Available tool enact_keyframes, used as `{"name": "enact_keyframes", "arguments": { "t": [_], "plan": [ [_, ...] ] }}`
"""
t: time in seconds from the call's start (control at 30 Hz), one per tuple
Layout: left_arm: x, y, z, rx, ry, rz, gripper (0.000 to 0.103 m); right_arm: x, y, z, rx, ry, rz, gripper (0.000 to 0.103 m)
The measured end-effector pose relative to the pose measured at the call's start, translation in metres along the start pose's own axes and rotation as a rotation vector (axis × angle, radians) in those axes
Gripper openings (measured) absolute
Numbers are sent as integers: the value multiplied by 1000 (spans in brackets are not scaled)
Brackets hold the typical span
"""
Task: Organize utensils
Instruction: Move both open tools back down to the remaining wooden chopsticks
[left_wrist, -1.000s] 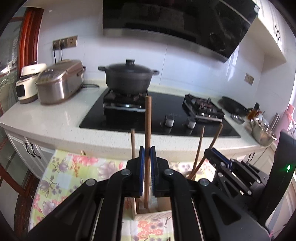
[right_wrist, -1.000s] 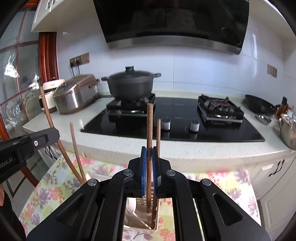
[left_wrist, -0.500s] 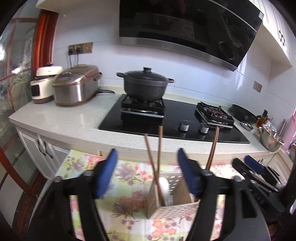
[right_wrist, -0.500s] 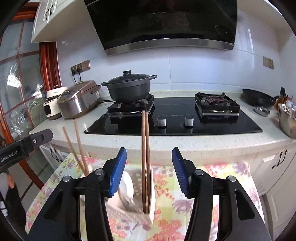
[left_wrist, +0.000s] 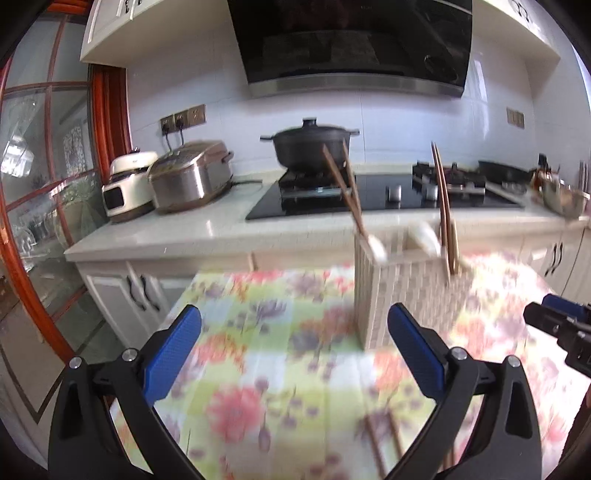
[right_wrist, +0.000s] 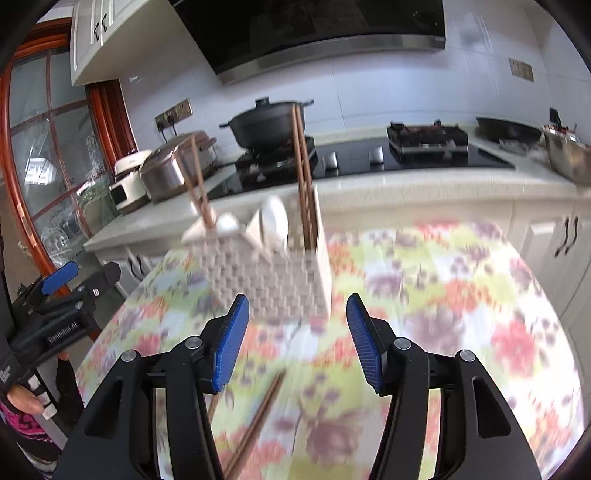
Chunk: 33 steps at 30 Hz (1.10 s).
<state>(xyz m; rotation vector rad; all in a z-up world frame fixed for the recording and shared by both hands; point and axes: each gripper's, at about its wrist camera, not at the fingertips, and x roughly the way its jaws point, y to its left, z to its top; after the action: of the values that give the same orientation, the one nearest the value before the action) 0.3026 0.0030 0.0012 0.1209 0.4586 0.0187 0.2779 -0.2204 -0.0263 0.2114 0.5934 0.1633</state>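
1. Standing on the floral cloth (left_wrist: 258, 354), the holder (left_wrist: 402, 291) is a white perforated caddy with compartments; it holds two pairs of chopsticks (left_wrist: 347, 192) and white spoons (right_wrist: 275, 221).
2. In the right wrist view, one pair leans in the holder's left end, the other stands nearly upright at its right end, with the spoons between them.
3. More loose chopsticks (right_wrist: 255, 421) lie on the cloth in front of the holder, blurred.
4. The left gripper (left_wrist: 293, 350) hangs in front of the holder, jaws opening and already wide apart, nothing between them.
5. The right gripper (right_wrist: 297, 336) also hangs in front of the holder, jaws opening, about half spread and empty.
6. Behind the holder runs a counter (left_wrist: 177, 236) with a black pot (left_wrist: 310, 146) on the hob and a steel cooker (left_wrist: 192, 175) to its left.
7. A hand (right_wrist: 22, 400) grips the left gripper's handle.
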Motion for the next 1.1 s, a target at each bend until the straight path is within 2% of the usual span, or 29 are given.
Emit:
{"name": "enact_keyframes", "arguments": {
  "t": [0.17, 0.37, 0.43, 0.57, 0.8, 1.1],
  "plan": [
    [-10, 8, -45, -36, 62, -17, 98, 2, 11, -40, 5, 53, -1, 53],
    [-19, 10, -76, -49, 106, -18, 98, 15, 26, -74, -19, 139, -25, 53],
    [-20, 10, -82, -51, 121, -25, 98, 19, 28, -79, -24, 165, -31, 50],
    [-22, 7, -92, -43, 142, -42, 98, 30, 30, -84, -28, 225, -51, 35],
    [-13, 2, -104, -29, 183, -54, 97, 46, 36, -87, -12, 282, -47, 30],
    [-11, 7, -112, -51, 199, -67, 97, 58, 48, -85, -65, 316, -122, 26]
  ]
}}
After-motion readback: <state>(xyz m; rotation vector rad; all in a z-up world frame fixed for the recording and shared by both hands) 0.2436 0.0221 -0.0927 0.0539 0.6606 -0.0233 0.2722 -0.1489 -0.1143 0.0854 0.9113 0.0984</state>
